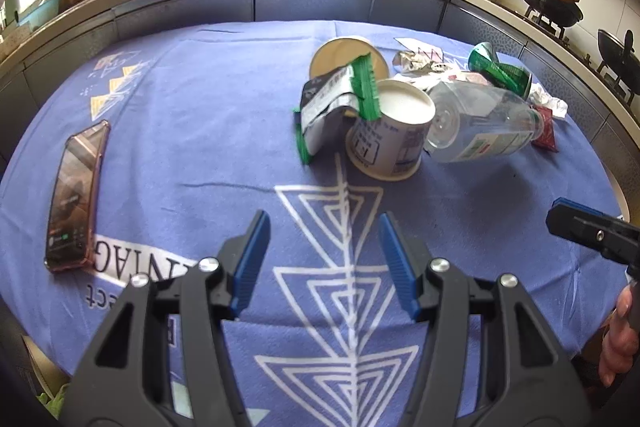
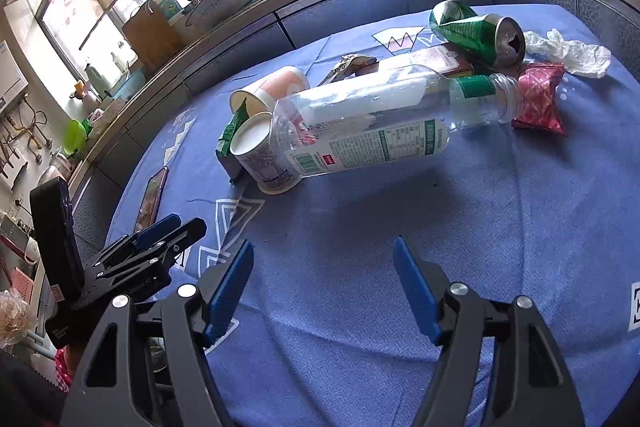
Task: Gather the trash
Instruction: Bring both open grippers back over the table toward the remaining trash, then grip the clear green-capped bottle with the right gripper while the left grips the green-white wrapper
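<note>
Both my left gripper [image 1: 322, 223] and right gripper [image 2: 324, 249] gape empty; upturned paper cup [image 1: 388, 135] at twelve o'clock, clear bottle [image 1: 484, 125] at one.

The right gripper [image 2: 323, 247] is held above a blue tablecloth [image 2: 360, 227], its blue-padded jaws apart with nothing between them. Beyond it, a clear plastic bottle [image 2: 372, 123] is laid on its side (cap off), touching an upturned paper cup [image 2: 262, 155]. A dented green can [image 2: 476, 31], a pink packet [image 2: 538, 99] and crumpled white plastic [image 2: 572, 53] are seen behind. The left gripper [image 2: 160, 231] is seen at the left.
</note>
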The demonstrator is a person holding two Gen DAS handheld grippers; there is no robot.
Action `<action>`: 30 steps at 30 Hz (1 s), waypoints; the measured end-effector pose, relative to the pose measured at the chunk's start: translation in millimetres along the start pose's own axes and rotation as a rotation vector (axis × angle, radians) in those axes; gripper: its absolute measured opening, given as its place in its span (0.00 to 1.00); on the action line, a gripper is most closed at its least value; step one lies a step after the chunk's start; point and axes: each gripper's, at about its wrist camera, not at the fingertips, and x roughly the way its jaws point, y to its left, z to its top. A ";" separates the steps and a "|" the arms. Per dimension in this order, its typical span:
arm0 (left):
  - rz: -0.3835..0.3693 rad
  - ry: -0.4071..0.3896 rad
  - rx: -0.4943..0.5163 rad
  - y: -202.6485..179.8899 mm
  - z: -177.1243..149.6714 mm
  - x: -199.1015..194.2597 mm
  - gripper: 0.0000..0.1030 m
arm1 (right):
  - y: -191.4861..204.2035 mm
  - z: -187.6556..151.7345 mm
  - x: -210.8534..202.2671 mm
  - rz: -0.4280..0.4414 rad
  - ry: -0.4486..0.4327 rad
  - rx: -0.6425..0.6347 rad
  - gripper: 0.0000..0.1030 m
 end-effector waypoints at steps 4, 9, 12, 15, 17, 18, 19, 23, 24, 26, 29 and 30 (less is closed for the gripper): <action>0.015 0.002 0.005 -0.9 0.3 0.0 0.53 | -2.8 1.7 1.3 0.011 0.001 0.005 0.69; 0.029 0.012 0.006 1.2 0.1 3.4 0.53 | -11.9 4.4 2.6 0.015 0.005 0.044 0.69; 0.037 0.018 0.002 4.8 0.5 6.7 0.53 | -17.3 7.1 2.4 0.015 0.004 0.064 0.69; 0.042 0.020 -0.003 9.4 1.4 9.6 0.53 | -25.9 11.7 0.0 0.009 -0.006 0.096 0.69; 0.046 0.024 -0.004 12.6 1.7 12.1 0.53 | -32.0 14.7 -1.0 0.005 -0.009 0.119 0.69; 0.048 0.026 -0.005 14.5 1.9 13.5 0.53 | -34.8 15.7 -1.4 0.003 -0.010 0.129 0.69; 0.050 0.028 -0.006 16.7 2.4 15.1 0.53 | -37.5 16.8 -1.5 0.001 -0.011 0.139 0.69; 0.055 0.033 -0.013 22.9 2.4 19.4 0.53 | -46.7 20.1 0.8 0.002 -0.003 0.175 0.69; 0.056 0.035 -0.014 24.0 1.9 20.2 0.53 | -48.3 20.9 1.1 0.001 -0.003 0.182 0.69; 0.055 0.037 -0.017 26.7 0.6 21.6 0.53 | -51.5 22.3 1.6 0.007 -0.002 0.200 0.69; 0.054 0.038 -0.025 31.9 -1.6 22.2 0.53 | -59.0 25.4 3.7 0.024 0.007 0.237 0.69; 0.055 0.037 -0.028 34.1 -2.2 22.1 0.53 | -61.6 26.2 4.3 0.029 0.008 0.251 0.69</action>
